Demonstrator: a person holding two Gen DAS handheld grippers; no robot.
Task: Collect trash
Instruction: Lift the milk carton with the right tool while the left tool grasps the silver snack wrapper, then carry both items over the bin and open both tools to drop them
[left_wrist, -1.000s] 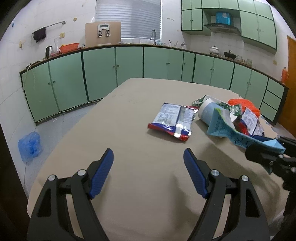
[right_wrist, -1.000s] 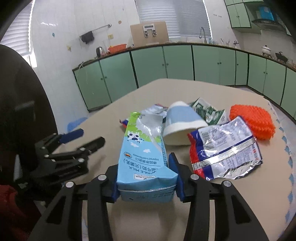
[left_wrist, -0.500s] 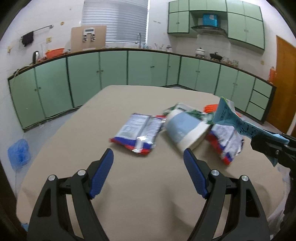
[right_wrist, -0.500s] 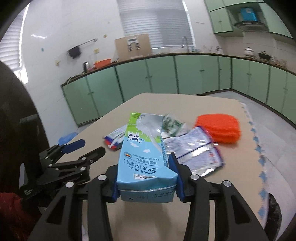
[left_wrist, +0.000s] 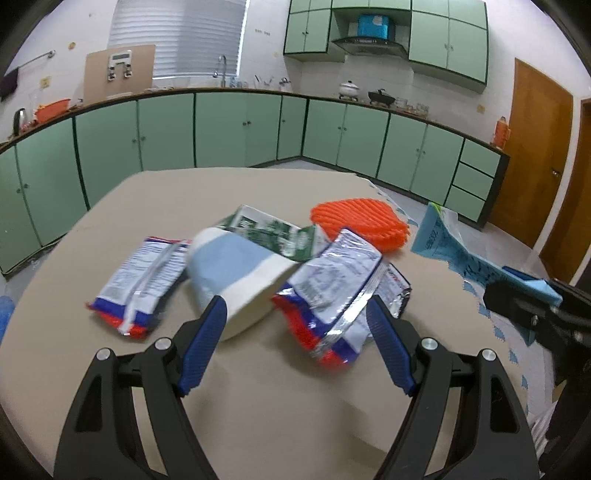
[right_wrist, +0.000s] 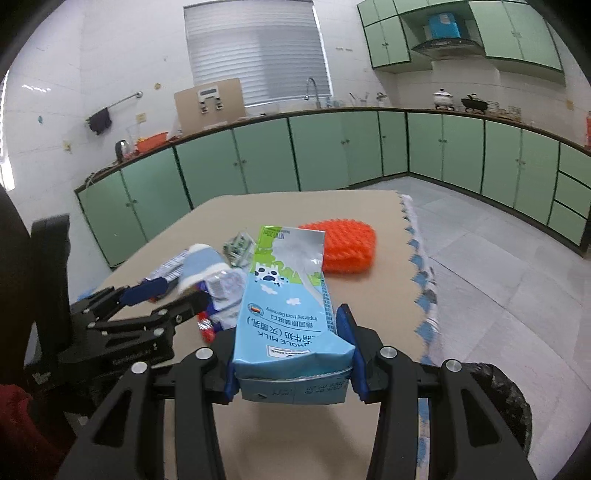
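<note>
With the milk carton (right_wrist: 291, 325) clamped flat between the blue pads of my right gripper (right_wrist: 291, 354) at the bottom centre of the right wrist view, I count one piece of trash as picked up but not yet dropped anywhere. At the lower right edge of that frame I see a dark, crinkled rim (right_wrist: 513, 395), which I judge may be a bin bag; I cannot see what is in it. My left gripper (left_wrist: 295, 347) hangs spread wide and empty at the bottom of the left wrist view, just short of the remaining litter. Nearest its fingers lie a foil snack wrapper (left_wrist: 343, 291) and a tipped blue-and-white paper cup (left_wrist: 240, 273), its mouth turned towards me; I cannot tell whether it holds anything. Left of the cup lies a second snack wrapper (left_wrist: 144, 280), behind it a green packet (left_wrist: 273, 232), and farthest, an orange scrubbing pad (left_wrist: 360, 225). All rest on the tan table (left_wrist: 280, 398), so most of the collecting remains.
</note>
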